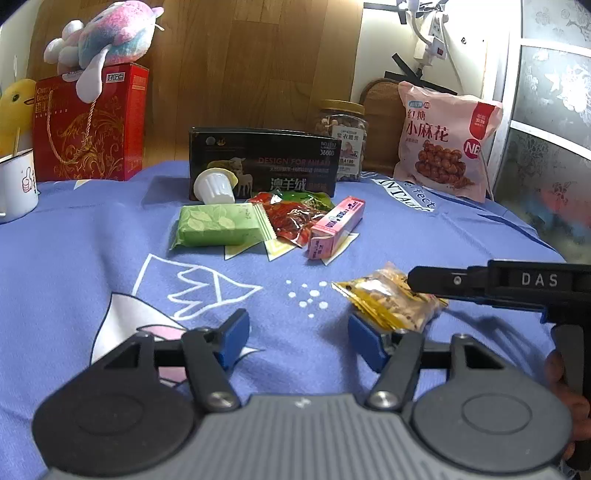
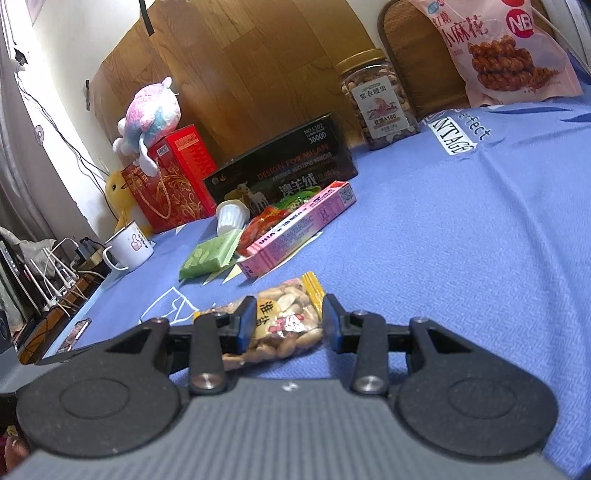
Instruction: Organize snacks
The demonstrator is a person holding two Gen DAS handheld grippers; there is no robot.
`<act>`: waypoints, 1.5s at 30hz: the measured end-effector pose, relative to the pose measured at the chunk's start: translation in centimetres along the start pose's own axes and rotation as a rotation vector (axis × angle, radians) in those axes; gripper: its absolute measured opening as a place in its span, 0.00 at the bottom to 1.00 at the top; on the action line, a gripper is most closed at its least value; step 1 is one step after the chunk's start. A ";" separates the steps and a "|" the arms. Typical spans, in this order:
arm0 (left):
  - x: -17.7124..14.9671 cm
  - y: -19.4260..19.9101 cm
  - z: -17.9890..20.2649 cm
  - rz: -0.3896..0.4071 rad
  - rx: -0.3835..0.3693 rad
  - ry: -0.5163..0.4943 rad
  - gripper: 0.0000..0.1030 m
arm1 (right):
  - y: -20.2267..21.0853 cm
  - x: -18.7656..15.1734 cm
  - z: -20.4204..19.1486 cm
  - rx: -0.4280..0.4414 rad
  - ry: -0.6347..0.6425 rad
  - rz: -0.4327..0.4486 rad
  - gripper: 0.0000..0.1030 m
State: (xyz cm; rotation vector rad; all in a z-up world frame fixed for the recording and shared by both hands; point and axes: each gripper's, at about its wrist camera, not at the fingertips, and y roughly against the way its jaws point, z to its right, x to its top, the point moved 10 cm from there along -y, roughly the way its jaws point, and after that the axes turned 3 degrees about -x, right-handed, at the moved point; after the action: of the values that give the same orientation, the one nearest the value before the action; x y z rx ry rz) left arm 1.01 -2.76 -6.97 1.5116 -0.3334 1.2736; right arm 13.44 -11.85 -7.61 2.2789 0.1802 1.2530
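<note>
Clear peanut packet [image 2: 284, 325] with yellow ends, lying flat on blue cloth [image 2: 461, 258], apart from cluster of green packet [image 1: 218, 225], red packet [image 1: 291, 218], pink box [image 1: 336, 225], white cup [image 1: 214, 186] tipped over

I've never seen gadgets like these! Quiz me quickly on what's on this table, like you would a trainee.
1. True or false: the left tongs hold nothing.
2. What sits between the right tongs? A mug, B peanut packet, C jar.
3. Fill in: the plush toy sits on the ___ box.
Key: 1 true; 2 B; 3 red, the red box.
</note>
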 end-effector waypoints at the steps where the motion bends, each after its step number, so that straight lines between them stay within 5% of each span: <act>1: 0.0 0.0 0.0 -0.001 0.001 0.001 0.60 | 0.0 0.0 0.0 0.002 -0.001 -0.001 0.41; 17: -0.4 1.8 0.1 -0.101 -0.178 0.253 0.83 | 0.0 0.0 0.1 0.006 -0.004 0.001 0.41; 27: -0.7 2.3 0.6 -0.126 -0.225 0.316 0.83 | 0.2 0.1 0.3 0.010 -0.028 0.008 0.41; 35: -0.5 2.3 2.1 -0.149 -0.330 0.373 0.82 | 0.6 1.7 1.8 -0.045 -0.063 0.024 0.44; 37: -0.5 2.0 2.5 -0.155 -0.346 0.371 0.78 | 0.2 2.6 2.0 -0.027 -0.071 0.006 0.44; 39: -0.5 1.5 2.9 -0.171 -0.354 0.375 0.60 | -0.3 3.2 1.8 0.011 -0.076 -0.019 0.44; 45: -0.9 0.7 1.8 -0.185 -0.346 0.423 0.28 | -1.7 1.3 0.9 0.086 -0.073 -0.120 0.37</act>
State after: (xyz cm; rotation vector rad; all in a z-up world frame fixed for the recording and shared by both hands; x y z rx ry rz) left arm 1.05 -4.87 -7.11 0.9317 -0.1235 1.2750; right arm 15.13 -10.27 -7.91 2.3450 0.3459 1.1190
